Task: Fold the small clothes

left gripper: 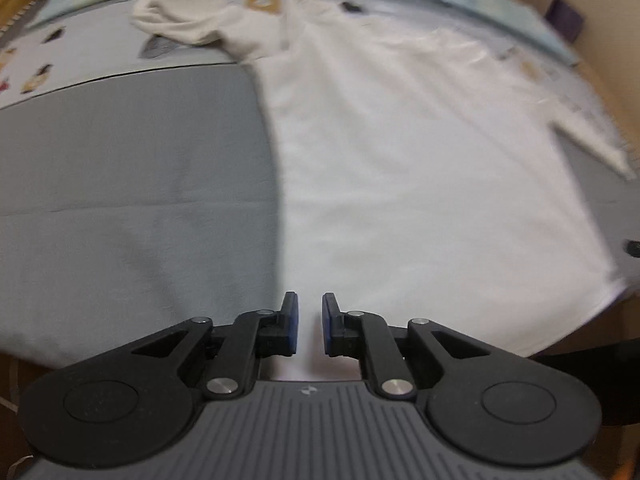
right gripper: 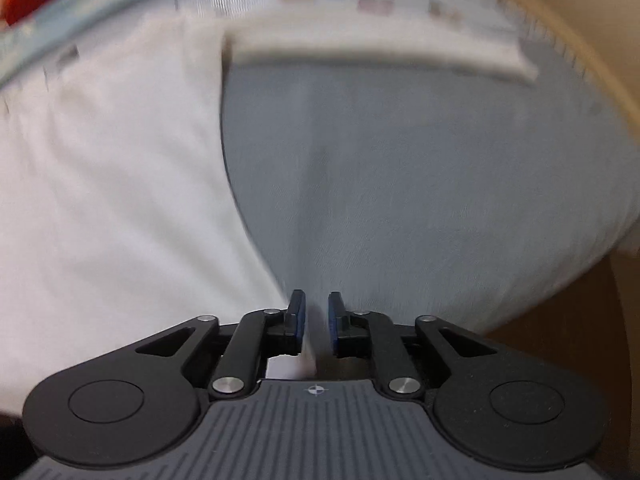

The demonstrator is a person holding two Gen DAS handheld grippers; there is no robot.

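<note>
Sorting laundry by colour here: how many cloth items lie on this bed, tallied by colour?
White: 1, the long-sleeved shirt
Grey: 1, the blanket
Light blue: 1, the sheet at the far edge
Pale printed: 1, the patterned sheet
Total: 4

left gripper (left gripper: 310,322): narrowly parted, angled down | right gripper (right gripper: 316,322): same

A grey-covered bed (left gripper: 132,184) carries a white long-sleeved shirt (left gripper: 420,168) spread flat, one sleeve bunched toward 11 o'clock, the other trailing toward 3 o'clock. A printed sheet (left gripper: 80,60) and pale blue blanket (left gripper: 480,4) lie beyond.
</note>
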